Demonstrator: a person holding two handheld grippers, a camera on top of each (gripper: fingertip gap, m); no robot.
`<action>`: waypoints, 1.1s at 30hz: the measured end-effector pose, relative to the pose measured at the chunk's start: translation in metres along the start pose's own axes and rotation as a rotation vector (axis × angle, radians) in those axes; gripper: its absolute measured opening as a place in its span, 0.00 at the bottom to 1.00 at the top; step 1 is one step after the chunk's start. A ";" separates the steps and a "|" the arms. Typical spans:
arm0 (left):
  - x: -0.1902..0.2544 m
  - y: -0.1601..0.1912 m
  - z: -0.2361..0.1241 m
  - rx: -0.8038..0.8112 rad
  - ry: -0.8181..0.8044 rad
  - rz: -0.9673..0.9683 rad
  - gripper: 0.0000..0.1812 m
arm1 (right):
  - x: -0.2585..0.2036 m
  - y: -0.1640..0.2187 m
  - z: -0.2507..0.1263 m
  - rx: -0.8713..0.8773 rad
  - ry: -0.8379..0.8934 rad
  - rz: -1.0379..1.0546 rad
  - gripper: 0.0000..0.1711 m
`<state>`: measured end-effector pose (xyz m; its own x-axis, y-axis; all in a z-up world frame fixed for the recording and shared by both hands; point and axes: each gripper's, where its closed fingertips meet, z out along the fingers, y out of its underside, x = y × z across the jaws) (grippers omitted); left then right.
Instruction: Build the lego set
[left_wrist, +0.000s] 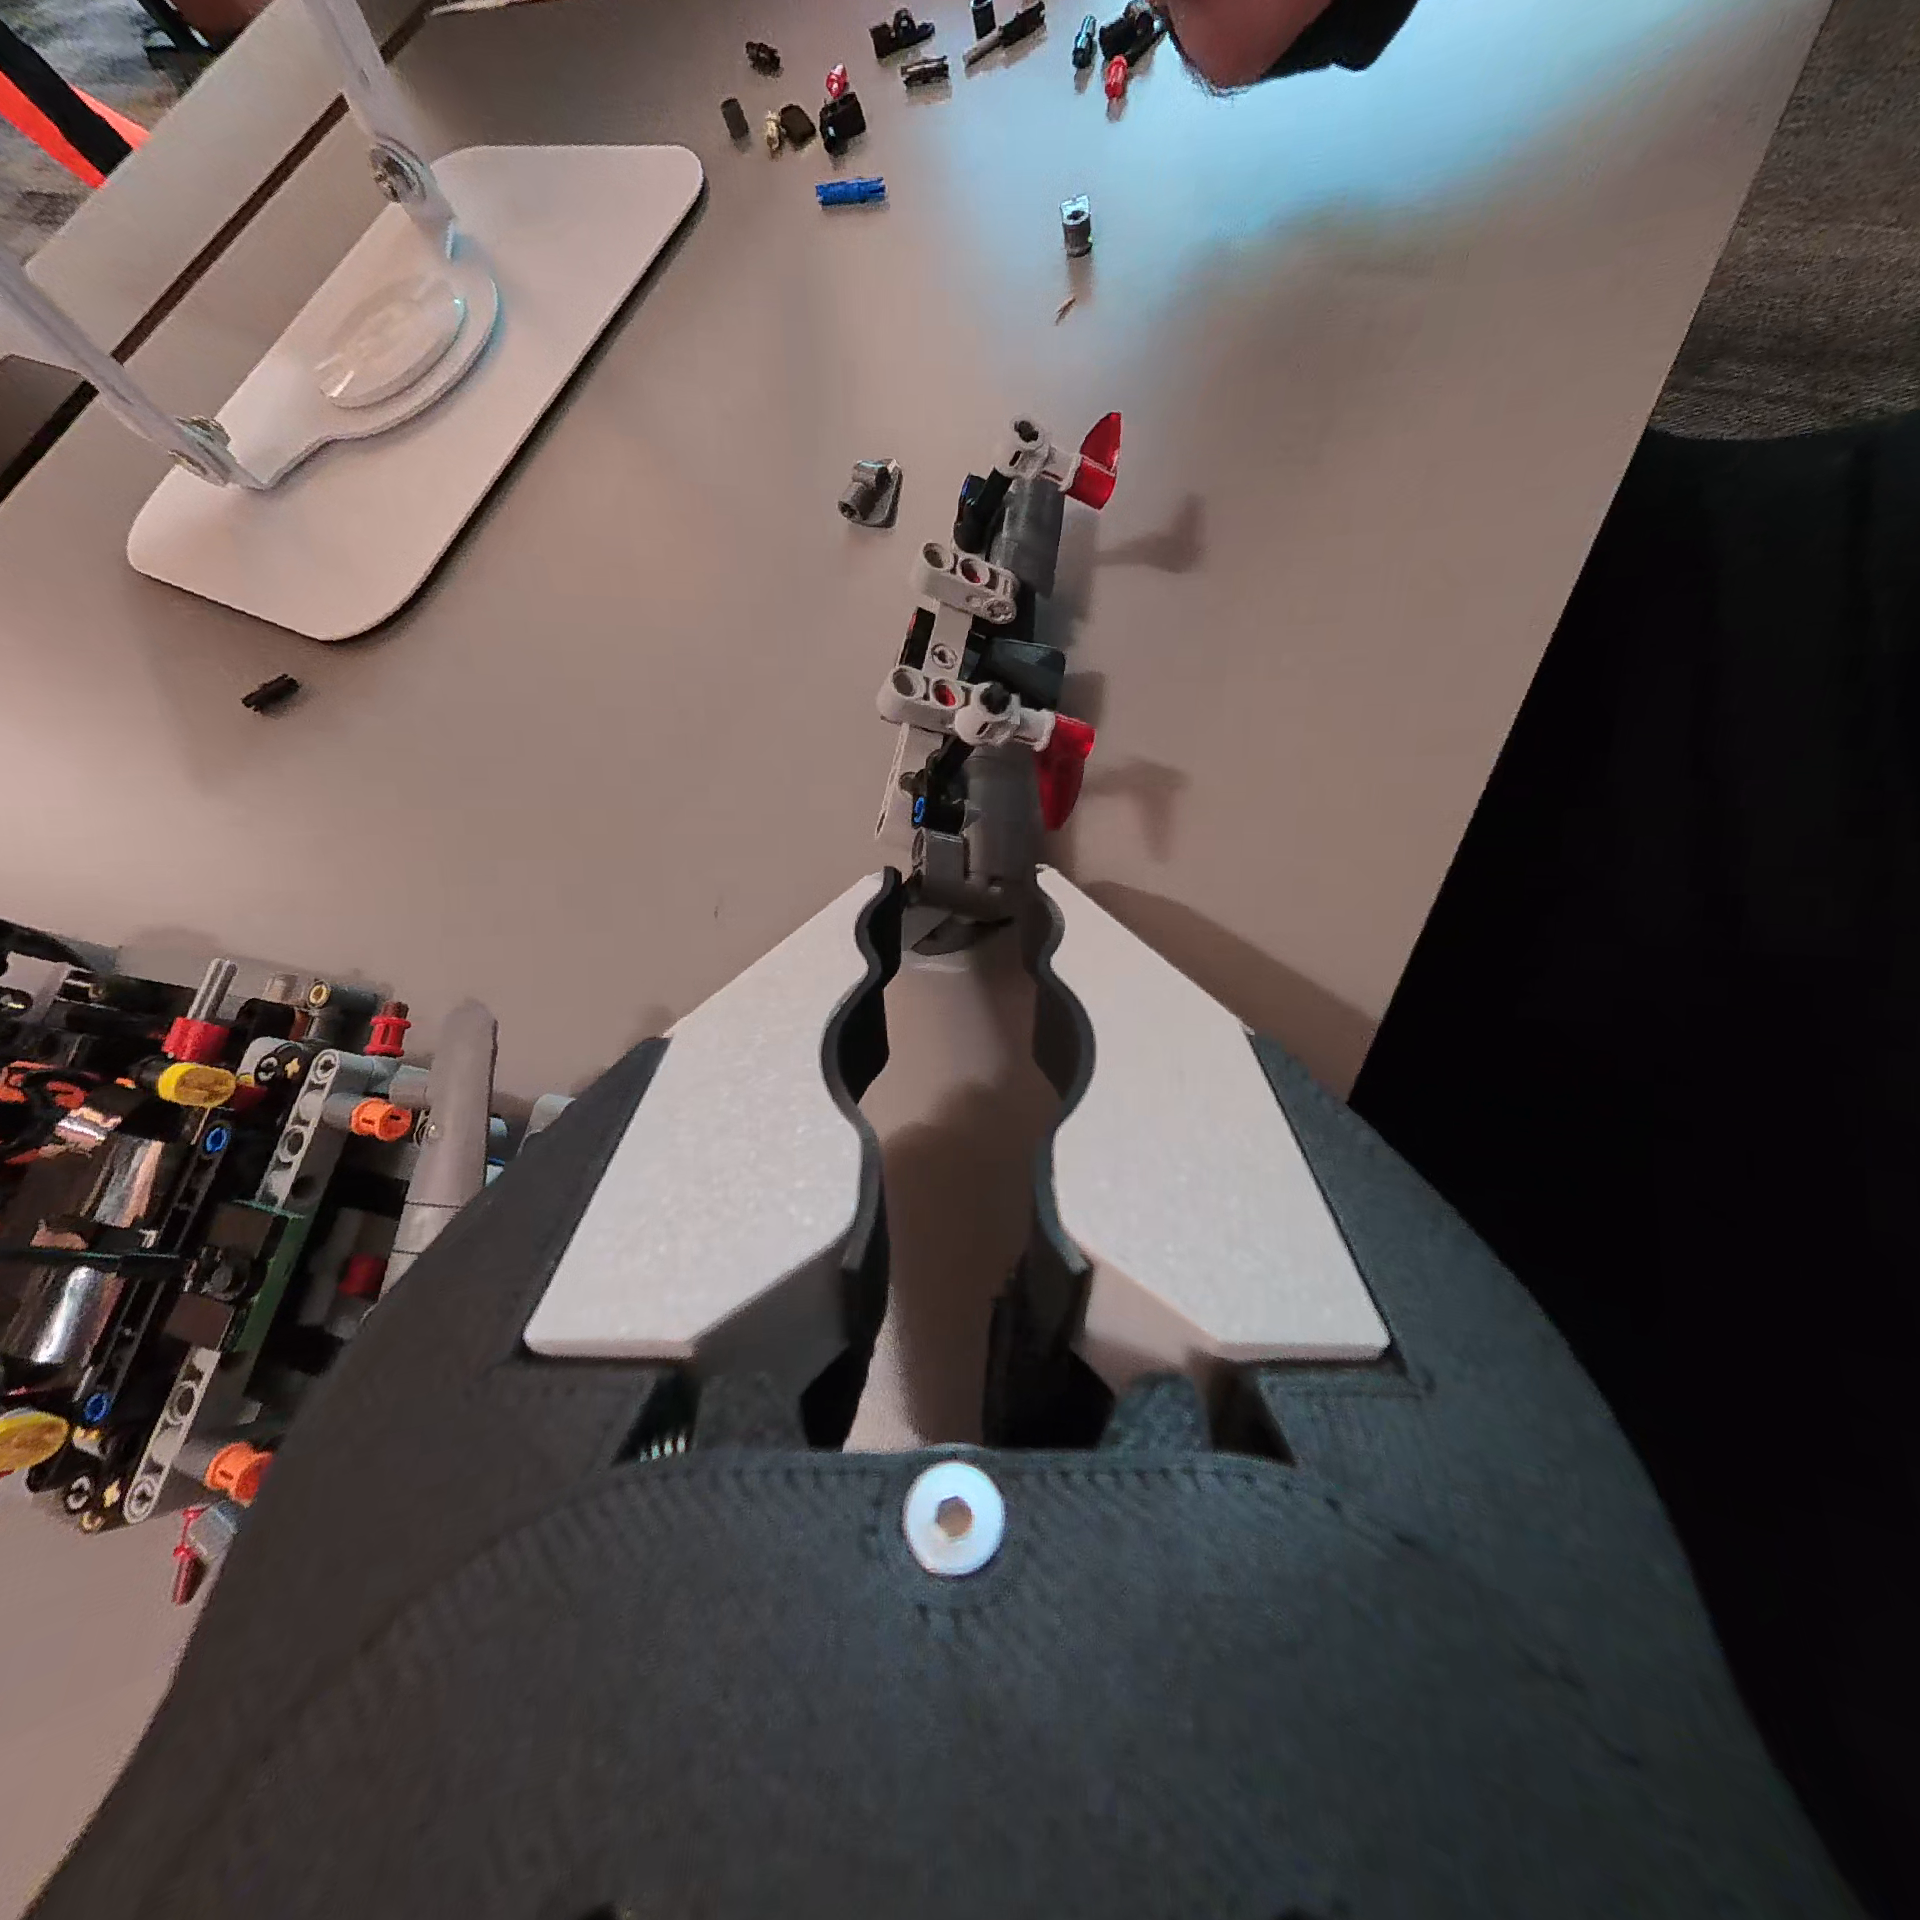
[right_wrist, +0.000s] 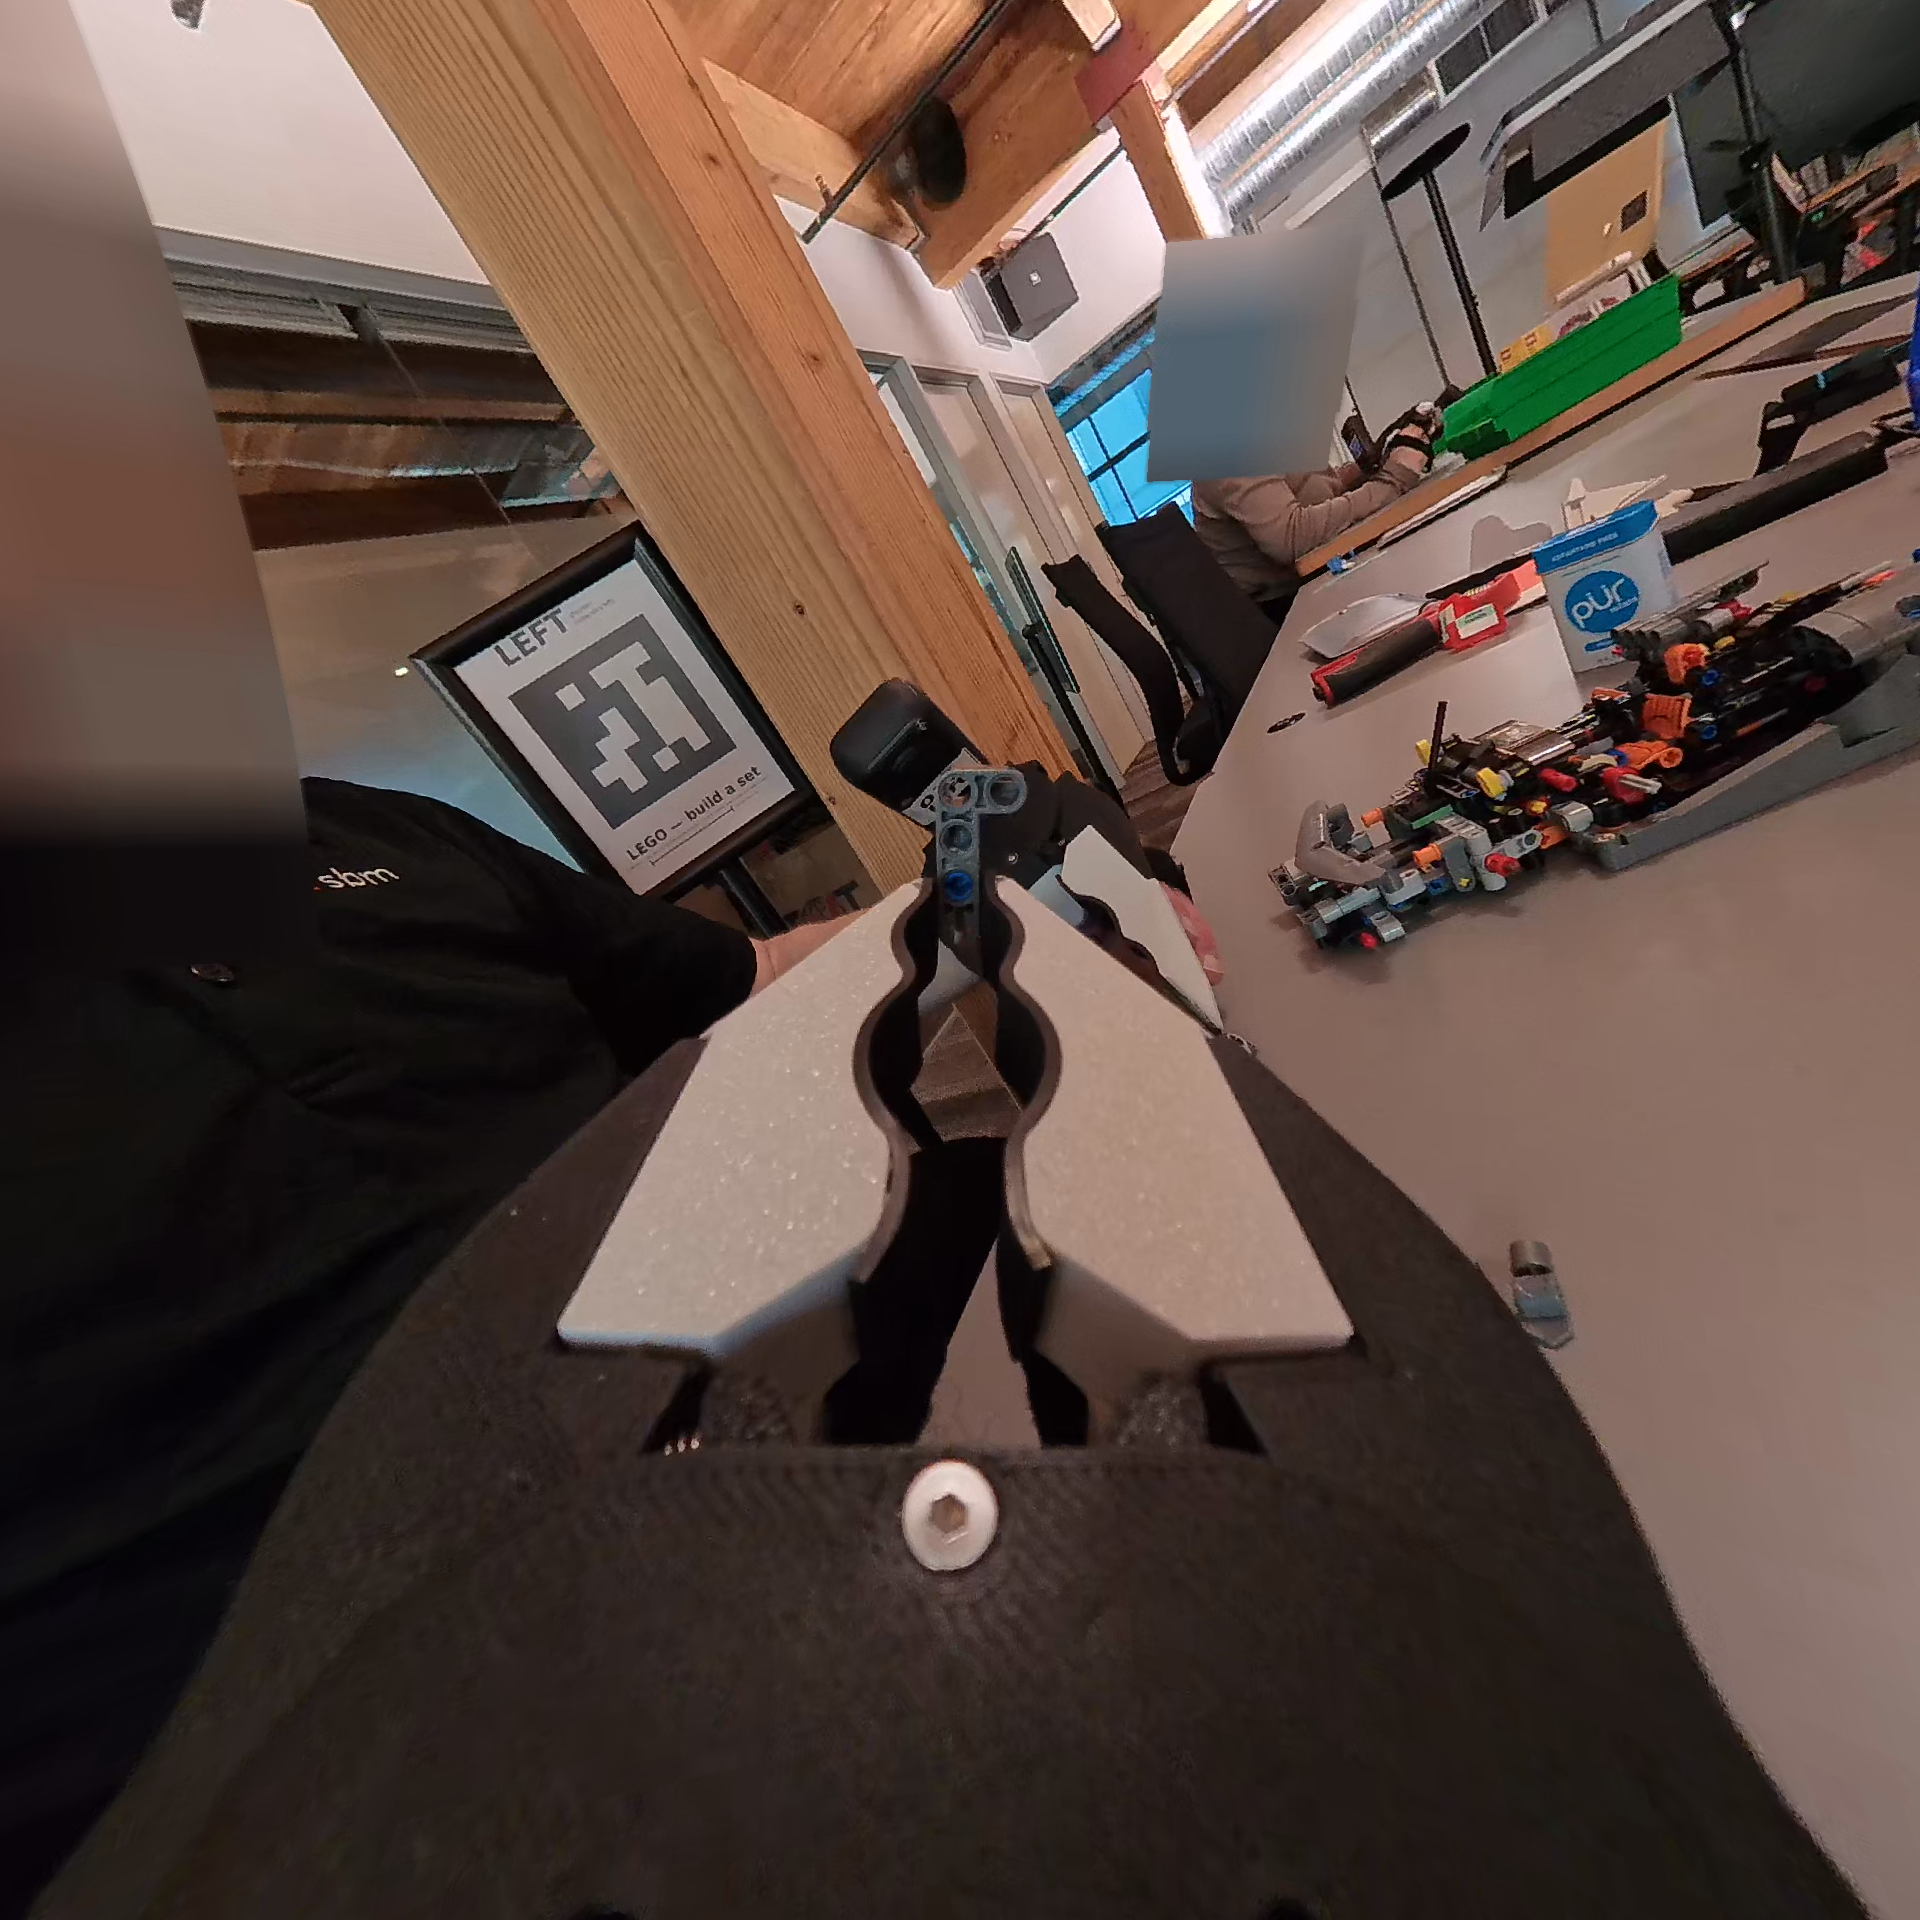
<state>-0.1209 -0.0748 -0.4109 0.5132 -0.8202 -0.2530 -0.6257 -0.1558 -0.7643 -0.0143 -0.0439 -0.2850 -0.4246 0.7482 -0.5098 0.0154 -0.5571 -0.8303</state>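
My left gripper (left_wrist: 966, 896) is shut on the grey end of a long lego subassembly (left_wrist: 977, 634) of white beams, grey parts and red translucent pieces, which points away over the grey table (left_wrist: 623, 790). My right gripper (right_wrist: 961, 896) is shut on a small grey T-shaped beam (right_wrist: 961, 821) with a blue pin, held up in the air. The left gripper also shows just behind it in the right wrist view (right_wrist: 1101, 883). The large, colourful lego model (left_wrist: 156, 1195) lies at lower left, and also shows in the right wrist view (right_wrist: 1558, 790).
Loose pieces lie at the far end (left_wrist: 904, 73), with a blue pin (left_wrist: 852, 192), grey connectors (left_wrist: 871, 494) and a black pin (left_wrist: 272, 691). A white stand base (left_wrist: 416, 395) is at left. The table edge (left_wrist: 1455, 831) runs along the right. A blue-white tub (right_wrist: 1605, 603) and a seated person (right_wrist: 1278, 520) are beyond. Some 15 centimeters of space lies between my two pairs of fingers.
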 end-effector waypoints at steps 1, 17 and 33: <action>0.000 0.000 0.000 0.002 0.006 -0.007 0.11 | 0.000 -0.001 0.000 0.005 -0.004 0.005 0.03; -0.007 -0.004 -0.002 0.039 0.030 -0.090 0.09 | 0.002 -0.002 -0.004 0.025 -0.030 0.036 0.03; -0.007 -0.007 -0.007 0.064 0.039 -0.090 0.13 | 0.000 -0.003 -0.004 0.018 -0.027 0.022 0.03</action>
<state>-0.1239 -0.0716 -0.3996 0.5415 -0.8255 -0.1593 -0.5389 -0.1954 -0.8194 -0.0106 -0.0403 -0.2838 -0.4489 0.7256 -0.5216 0.0093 -0.5799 -0.8147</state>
